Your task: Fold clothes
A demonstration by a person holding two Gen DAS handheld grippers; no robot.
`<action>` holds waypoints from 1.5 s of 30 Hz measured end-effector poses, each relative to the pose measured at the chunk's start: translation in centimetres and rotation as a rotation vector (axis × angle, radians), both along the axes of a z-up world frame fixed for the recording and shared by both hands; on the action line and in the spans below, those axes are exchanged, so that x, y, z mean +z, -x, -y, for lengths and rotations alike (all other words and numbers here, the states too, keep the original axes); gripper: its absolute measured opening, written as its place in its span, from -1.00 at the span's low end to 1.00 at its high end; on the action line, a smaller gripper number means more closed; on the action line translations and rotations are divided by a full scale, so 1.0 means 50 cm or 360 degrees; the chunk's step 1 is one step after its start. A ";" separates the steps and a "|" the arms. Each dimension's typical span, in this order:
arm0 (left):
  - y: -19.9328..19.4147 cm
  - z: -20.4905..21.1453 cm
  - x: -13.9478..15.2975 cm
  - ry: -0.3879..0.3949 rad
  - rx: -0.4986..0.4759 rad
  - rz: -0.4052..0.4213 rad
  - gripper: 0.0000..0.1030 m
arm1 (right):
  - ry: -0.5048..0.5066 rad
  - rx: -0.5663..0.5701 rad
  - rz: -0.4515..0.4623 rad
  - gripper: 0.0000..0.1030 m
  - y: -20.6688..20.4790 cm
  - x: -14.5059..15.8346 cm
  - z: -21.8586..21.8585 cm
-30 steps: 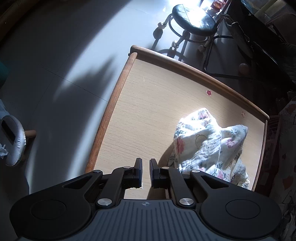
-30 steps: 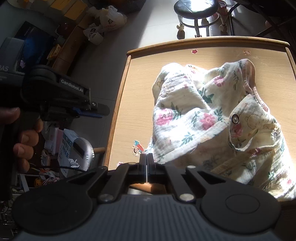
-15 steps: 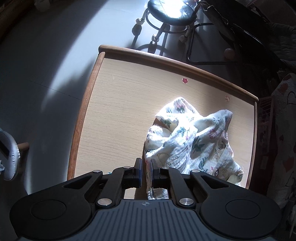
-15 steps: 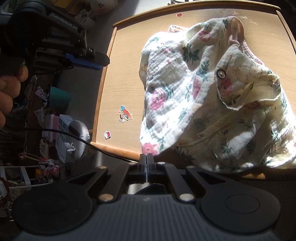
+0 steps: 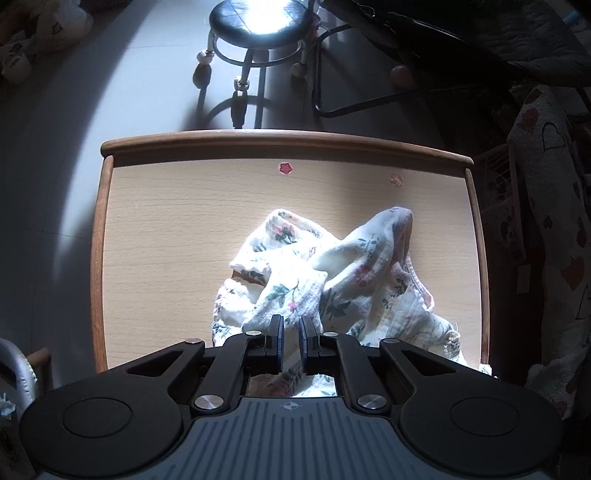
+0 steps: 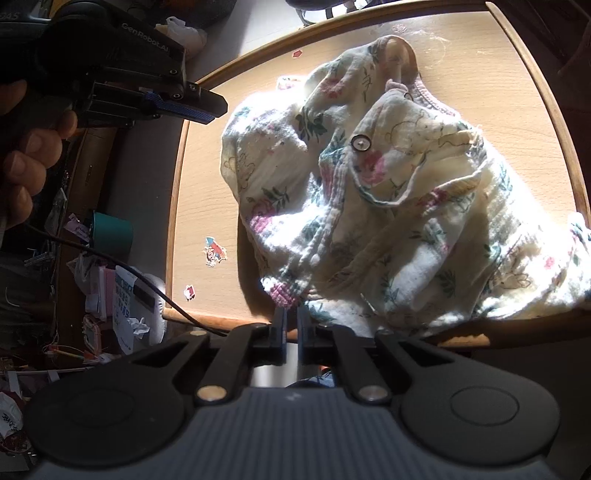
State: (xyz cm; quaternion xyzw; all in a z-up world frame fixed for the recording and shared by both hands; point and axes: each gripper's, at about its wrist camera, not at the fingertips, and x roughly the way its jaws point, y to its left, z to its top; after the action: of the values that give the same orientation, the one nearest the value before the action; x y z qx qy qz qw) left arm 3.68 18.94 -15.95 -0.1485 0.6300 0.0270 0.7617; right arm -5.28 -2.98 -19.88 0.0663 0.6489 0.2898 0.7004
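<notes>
A crumpled cream garment (image 5: 332, 280) with a floral print lies in a heap on the right half of the wooden table (image 5: 166, 229). Its button (image 6: 360, 142) faces up in the right wrist view. My left gripper (image 5: 291, 328) hangs above the heap's near left part. Its jaws stand a narrow gap apart with nothing pinched. The right wrist view shows that left gripper (image 6: 207, 107) in a hand, above the table's left side. My right gripper (image 6: 291, 325) sits at the table's near edge, tips just short of the garment (image 6: 388, 206) hem. Its jaws are opening, with no cloth between them.
A round stool (image 5: 258, 18) and a dark chair frame stand beyond the table's far edge. Heart-patterned fabric (image 5: 546, 221) hangs at the right. Small stickers (image 6: 214, 251) dot the tabletop (image 6: 207, 177). A teal cup (image 6: 110, 232), papers and a cable crowd the floor at the left.
My left gripper has swung right from the bare left side to above the garment. My right gripper has moved toward the table's near edge and its shut jaws have parted slightly.
</notes>
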 end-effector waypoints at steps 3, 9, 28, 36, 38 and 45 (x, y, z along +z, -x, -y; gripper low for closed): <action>-0.040 0.030 0.000 -0.0002 -0.0116 0.0025 -0.51 | 0.0004 -0.0056 0.0038 -0.89 -0.011 0.010 0.028; -0.125 0.086 -0.008 0.0070 -0.0256 0.0050 0.02 | -0.0004 -0.0167 0.0086 -0.88 -0.026 0.034 0.087; -0.280 0.221 -0.081 -0.0356 -0.0709 0.0074 -0.06 | -0.0008 -0.0535 0.0109 -0.88 -0.051 0.036 0.208; -0.283 0.213 -0.079 -0.0231 -0.0725 0.0054 -0.03 | -0.0004 -0.0567 0.0114 -0.88 -0.068 0.037 0.219; -0.279 0.211 -0.083 -0.0218 -0.0723 0.0045 -0.03 | -0.0003 -0.0573 0.0116 -0.88 -0.073 0.037 0.220; -0.271 0.211 -0.107 -0.0296 -0.0736 0.0070 -0.73 | 0.0027 -0.0599 0.0159 -0.88 -0.089 0.041 0.223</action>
State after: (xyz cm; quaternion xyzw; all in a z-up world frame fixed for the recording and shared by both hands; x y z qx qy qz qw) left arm 17.22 8.39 -21.30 0.0698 0.6255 -0.0933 0.7715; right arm -0.82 -14.15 -17.80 0.1661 0.5920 0.1512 0.7740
